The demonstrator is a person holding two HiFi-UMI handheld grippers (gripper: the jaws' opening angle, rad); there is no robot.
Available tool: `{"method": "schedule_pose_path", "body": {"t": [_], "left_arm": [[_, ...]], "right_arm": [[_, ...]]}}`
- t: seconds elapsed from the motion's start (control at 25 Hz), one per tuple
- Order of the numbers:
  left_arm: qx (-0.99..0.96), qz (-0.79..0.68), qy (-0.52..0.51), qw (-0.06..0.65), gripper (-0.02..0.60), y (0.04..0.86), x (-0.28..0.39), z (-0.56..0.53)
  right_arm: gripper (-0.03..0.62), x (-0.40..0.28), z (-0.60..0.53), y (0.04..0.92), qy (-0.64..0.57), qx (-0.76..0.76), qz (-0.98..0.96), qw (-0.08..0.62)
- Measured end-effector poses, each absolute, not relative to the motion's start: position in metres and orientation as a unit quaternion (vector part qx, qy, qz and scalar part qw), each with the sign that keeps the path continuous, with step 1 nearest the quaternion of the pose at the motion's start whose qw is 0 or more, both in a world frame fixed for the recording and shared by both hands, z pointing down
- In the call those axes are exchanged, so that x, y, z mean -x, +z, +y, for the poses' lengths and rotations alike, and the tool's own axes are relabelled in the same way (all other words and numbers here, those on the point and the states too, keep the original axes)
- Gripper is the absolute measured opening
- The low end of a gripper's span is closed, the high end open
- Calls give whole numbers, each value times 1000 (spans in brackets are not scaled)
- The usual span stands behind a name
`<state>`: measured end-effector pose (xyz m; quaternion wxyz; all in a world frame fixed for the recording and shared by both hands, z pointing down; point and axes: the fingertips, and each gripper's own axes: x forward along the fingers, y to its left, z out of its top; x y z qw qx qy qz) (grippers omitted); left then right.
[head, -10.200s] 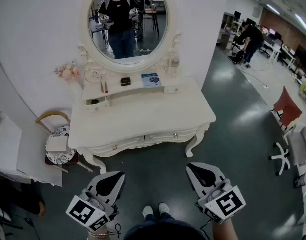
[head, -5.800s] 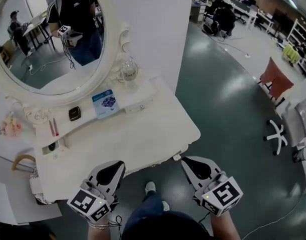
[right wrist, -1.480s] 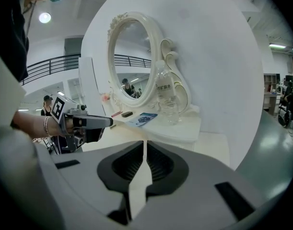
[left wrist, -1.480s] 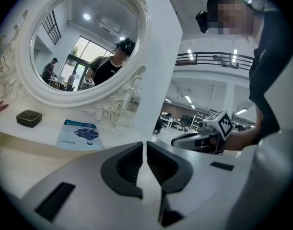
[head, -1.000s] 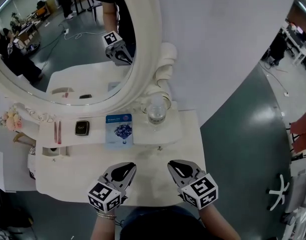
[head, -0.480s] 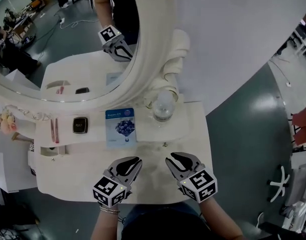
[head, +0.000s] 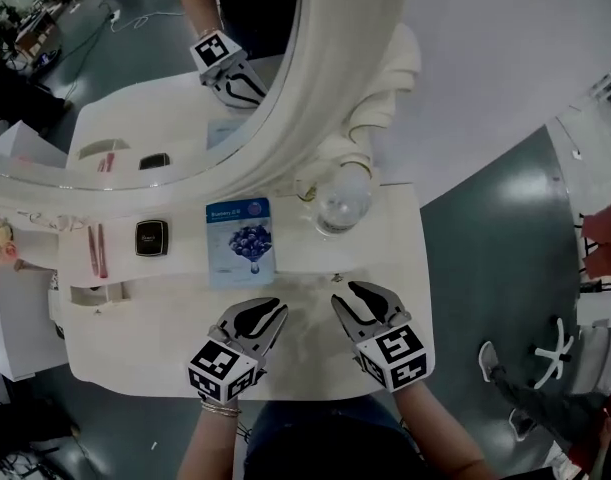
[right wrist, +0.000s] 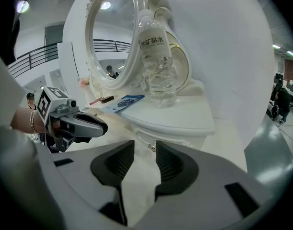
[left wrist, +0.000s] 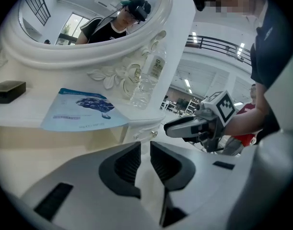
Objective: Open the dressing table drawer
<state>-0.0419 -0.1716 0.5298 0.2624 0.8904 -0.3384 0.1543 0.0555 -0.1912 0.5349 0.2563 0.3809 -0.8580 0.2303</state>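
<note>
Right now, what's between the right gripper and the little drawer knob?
Only bare white tabletop up to the drawer knob, the right gripper view shows. The right gripper's jaws are opening, nothing between them.

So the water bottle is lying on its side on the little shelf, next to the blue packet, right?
No, it isn't lying down. The water bottle stands upright on the little shelf, next to the blue packet; the right gripper view shows it.

Head view steeply down; both gripper views share drawer knob (right wrist: 152, 148).
</note>
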Motion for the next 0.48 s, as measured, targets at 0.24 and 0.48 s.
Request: {"method": "schedule_pose_path", "body": {"t": [0.24, 0.48], "left_arm": [[-887, -344, 160, 263, 63, 539, 43, -176], [-890, -334, 160, 266, 18, 542, 42, -179]], "right_arm": [[164, -53, -199, 550, 239, -391, -848, 267], [164, -54, -205, 559, 237, -403, -842, 270]]}}
